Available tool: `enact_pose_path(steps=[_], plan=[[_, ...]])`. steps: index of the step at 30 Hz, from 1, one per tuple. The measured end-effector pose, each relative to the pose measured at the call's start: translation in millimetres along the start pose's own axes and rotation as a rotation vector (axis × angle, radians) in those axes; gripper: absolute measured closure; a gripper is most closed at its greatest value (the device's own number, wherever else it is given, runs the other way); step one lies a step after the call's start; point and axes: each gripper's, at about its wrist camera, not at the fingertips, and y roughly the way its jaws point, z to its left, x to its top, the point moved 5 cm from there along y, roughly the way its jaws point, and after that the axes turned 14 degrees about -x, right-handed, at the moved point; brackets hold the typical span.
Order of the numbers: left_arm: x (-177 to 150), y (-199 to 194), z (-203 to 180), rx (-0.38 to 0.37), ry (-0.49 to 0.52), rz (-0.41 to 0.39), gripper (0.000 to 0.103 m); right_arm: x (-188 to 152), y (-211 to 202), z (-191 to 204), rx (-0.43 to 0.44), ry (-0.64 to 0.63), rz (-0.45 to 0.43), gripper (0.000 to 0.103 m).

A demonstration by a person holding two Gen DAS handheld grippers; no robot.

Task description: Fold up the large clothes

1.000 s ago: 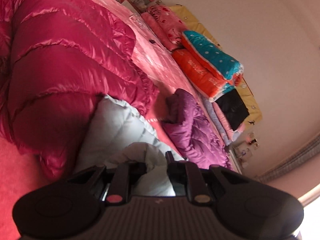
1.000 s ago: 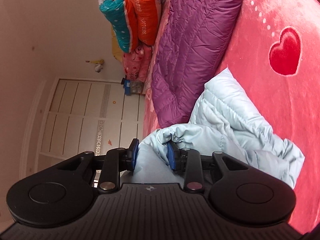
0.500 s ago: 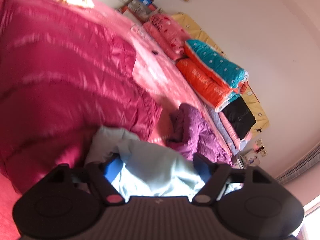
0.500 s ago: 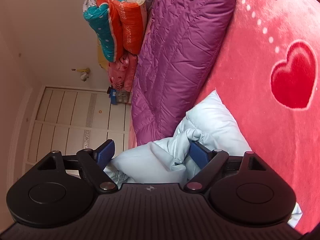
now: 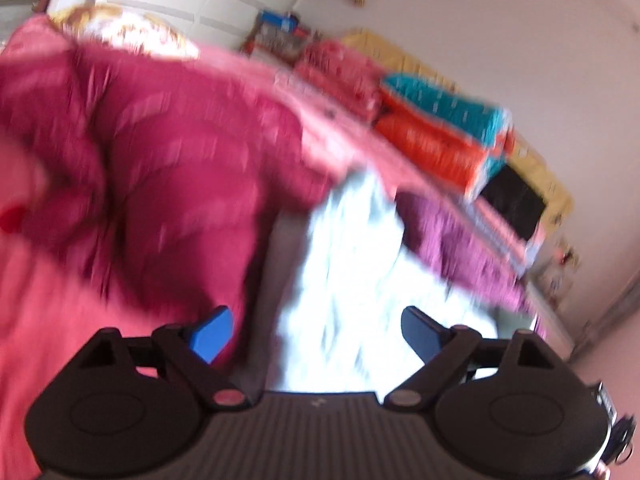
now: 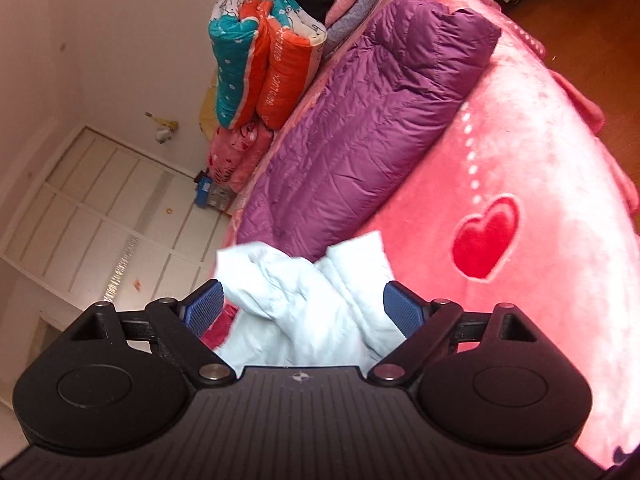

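Note:
A pale blue padded jacket [image 5: 360, 272] lies crumpled on the pink bed cover [image 6: 540, 160]. In the blurred left wrist view my left gripper [image 5: 316, 332] hangs over it, jaws still opening, blue pads wide apart and clear of the cloth. The right gripper [image 6: 302, 308] stands open too, and a bunched fold of the same pale blue jacket [image 6: 312, 300] rises between its pads without being pressed. A purple quilted jacket [image 6: 368, 128] lies stretched along the bed beyond. A crimson shiny down coat [image 5: 160, 168] is heaped to the left.
Folded orange and teal quilts [image 6: 264, 68] and pink bedding [image 6: 236, 156] are stacked against the wall. White wardrobe doors [image 6: 104, 216] stand behind. A red heart [image 6: 486, 236] marks the cover. The bed's edge and wooden floor [image 6: 592, 32] show at top right.
Both grippers were shut on folds of the pale blue jacket a second ago and have let go, opening wide. Both hands have shifted and rolled; the jacket has dropped back onto the bed.

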Motion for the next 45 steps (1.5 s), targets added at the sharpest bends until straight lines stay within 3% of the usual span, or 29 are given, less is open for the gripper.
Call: enact_pose_path(steps=[5, 8, 13, 16, 17, 18, 20, 21, 23, 29, 32, 45], plan=[[-31, 15, 5, 0.033, 0.077, 0.060, 0.012, -33, 1, -23, -0.073, -0.084, 0.060, 0.000], [-38, 24, 10, 0.022, 0.111, 0.066, 0.012, -42, 1, -17, -0.034, -0.150, 0.066, 0.000], [-46, 40, 18, 0.007, 0.086, 0.089, 0.010, -62, 17, -11, -0.073, -0.240, 0.114, 0.000], [-48, 46, 21, -0.022, 0.026, 0.090, 0.011, -66, 19, -7, -0.036, -0.247, 0.118, 0.000], [-50, 46, 22, -0.030, 0.006, 0.092, 0.016, -67, 17, -6, -0.027, -0.249, 0.122, 0.003], [-50, 46, 23, -0.037, -0.008, 0.094, 0.020, -68, 18, -6, -0.027, -0.247, 0.127, 0.015], [-53, 47, 20, -0.050, -0.022, 0.105, 0.046, -74, 19, -8, -0.022, -0.218, 0.145, 0.036], [-54, 47, 17, -0.053, -0.025, 0.109, 0.051, -75, 19, -9, -0.016, -0.203, 0.151, 0.045], [-56, 46, 12, -0.055, -0.031, 0.113, 0.069, -78, 16, -10, -0.008, -0.180, 0.154, 0.055], [-55, 38, -3, -0.051, -0.056, 0.116, 0.093, -82, -4, -10, -0.022, -0.126, 0.140, 0.071], [-57, 28, -4, -0.061, -0.113, 0.118, 0.094, -85, -15, -10, -0.018, -0.094, 0.139, 0.074], [-107, -42, -25, -0.071, -0.140, 0.226, 0.094, -108, -91, -28, -0.038, -0.011, 0.149, 0.076]])
